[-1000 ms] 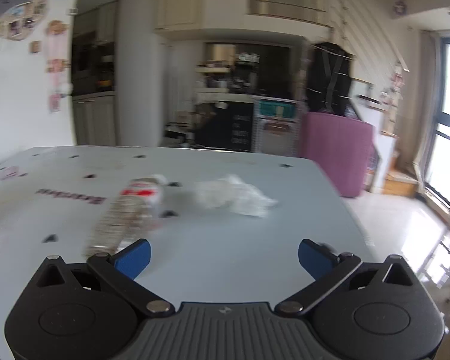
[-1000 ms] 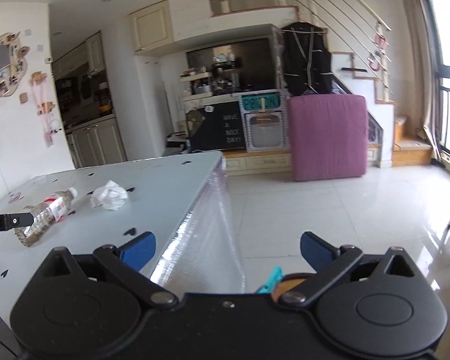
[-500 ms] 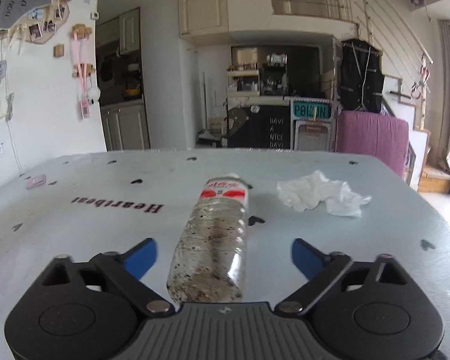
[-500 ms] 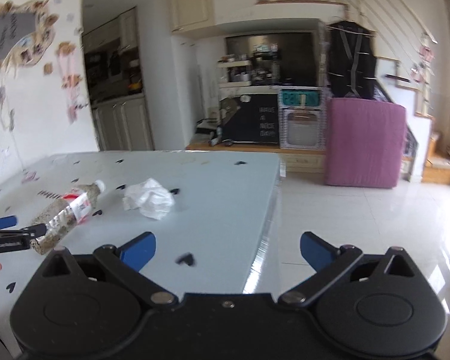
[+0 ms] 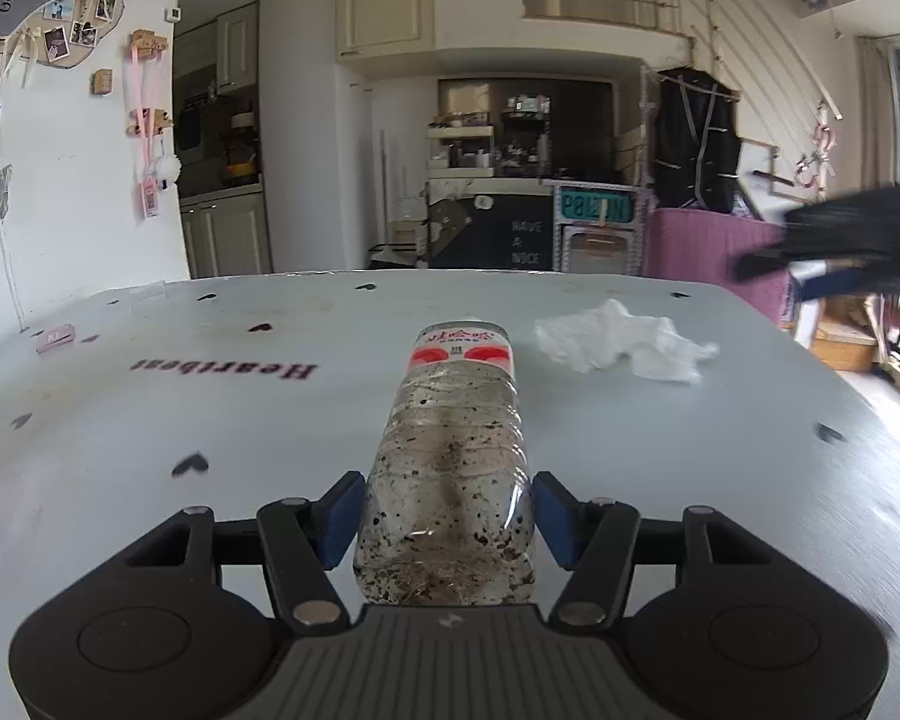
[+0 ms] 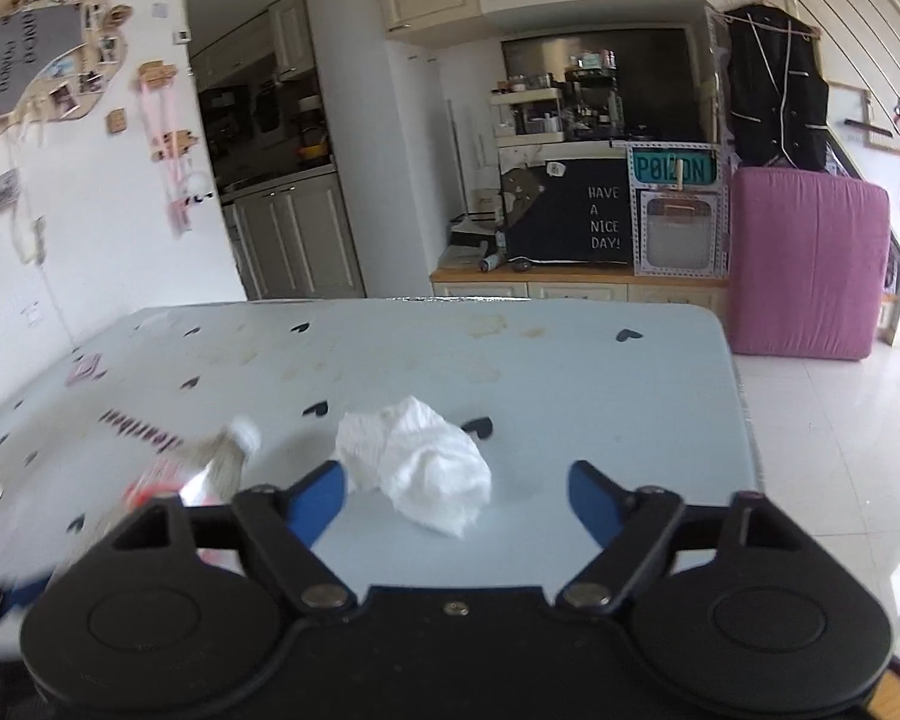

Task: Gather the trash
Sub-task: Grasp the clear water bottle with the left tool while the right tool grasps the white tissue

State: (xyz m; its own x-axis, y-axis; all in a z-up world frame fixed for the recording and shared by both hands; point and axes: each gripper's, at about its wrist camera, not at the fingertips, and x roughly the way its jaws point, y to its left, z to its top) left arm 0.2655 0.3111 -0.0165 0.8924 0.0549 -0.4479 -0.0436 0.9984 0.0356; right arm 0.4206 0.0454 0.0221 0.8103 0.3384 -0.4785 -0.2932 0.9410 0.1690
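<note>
- Left claw (image 5: 444, 510): blue pads closed in against the base end of the plastic bottle (image 5: 453, 456). Pads appear to touch both sides; I judge the bottle gripped, not yet lifted.
- Bottle lies on its side on the bench (image 5: 150, 420), roughly mid-bench, cap end pointing toward the far edge. Clear wall, dark speckled residue inside. Red-and-white label near the neck; characters too small to read.
- Right claw (image 6: 456, 495): spread wide, holding nothing. It hovers just short of the crumpled tissue (image 6: 417, 465), which sits between the line of its fingers, nearer the left one.
- Tissue rests on the bench just right of the bottle's neck, toward the bench's right edge; apart from the bottle.
- Step in hand (judgement): pickup of both trash items, bottle secured first, tissue being lined up.
- Next move calls for: right claw advancing and dropping so both pads flank the tissue, then closing fully, since soft paper compresses. Left lift should be steady; a smooth round bottle may slip.
- Legible writing: "Heartbeat" printed on the bench cover; "HAVE A NICE DAY!" and "POISON" on background signs.
- No bin visible in either view.
</note>
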